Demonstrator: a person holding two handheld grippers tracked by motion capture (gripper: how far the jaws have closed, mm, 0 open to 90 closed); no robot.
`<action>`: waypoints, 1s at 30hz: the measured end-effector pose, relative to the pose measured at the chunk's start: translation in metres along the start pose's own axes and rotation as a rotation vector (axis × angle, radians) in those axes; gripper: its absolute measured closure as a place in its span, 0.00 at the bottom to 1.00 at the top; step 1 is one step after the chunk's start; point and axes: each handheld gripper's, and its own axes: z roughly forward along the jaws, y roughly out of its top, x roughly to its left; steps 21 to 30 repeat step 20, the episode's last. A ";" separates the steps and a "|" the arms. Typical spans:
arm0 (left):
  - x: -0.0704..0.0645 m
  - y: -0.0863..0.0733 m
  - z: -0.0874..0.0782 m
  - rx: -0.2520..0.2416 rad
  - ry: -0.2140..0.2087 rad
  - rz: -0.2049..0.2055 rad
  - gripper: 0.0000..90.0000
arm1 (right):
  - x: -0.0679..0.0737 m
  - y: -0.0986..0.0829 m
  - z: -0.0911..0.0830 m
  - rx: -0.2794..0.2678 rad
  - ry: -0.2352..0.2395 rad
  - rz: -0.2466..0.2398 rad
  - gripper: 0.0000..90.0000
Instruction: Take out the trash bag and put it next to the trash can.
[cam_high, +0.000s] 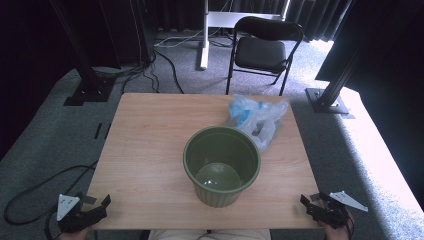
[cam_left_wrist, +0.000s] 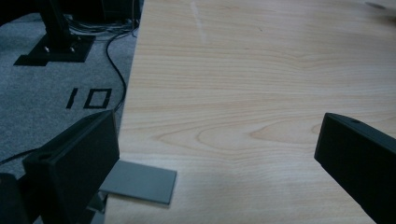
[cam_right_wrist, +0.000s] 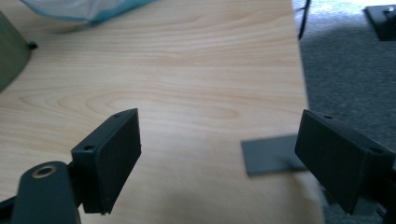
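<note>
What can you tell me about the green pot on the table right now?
The green pot is a round, olive-green planter that looks like plastic, with a thick rolled rim and walls tapering toward a narrower base. It stands upright near the middle of the wooden table, mouth open; the inside looks empty, the bottom catching some light. The crumpled clear plastic bag lies right behind it on the far right side and seems to touch its rim. Both claws are open at the near corners, well away from it.
</note>
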 end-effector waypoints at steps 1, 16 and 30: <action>0.001 -0.001 0.000 0.001 0.002 -0.005 0.00 | -0.001 -0.001 -0.001 -0.002 -0.005 -0.003 0.15; 0.012 -0.010 -0.003 -0.023 0.017 -0.097 0.00 | -0.011 -0.015 -0.008 -0.041 -0.056 0.066 0.14; 0.014 -0.011 -0.003 -0.019 0.013 -0.113 0.00 | -0.012 -0.016 -0.007 -0.047 -0.048 0.067 0.14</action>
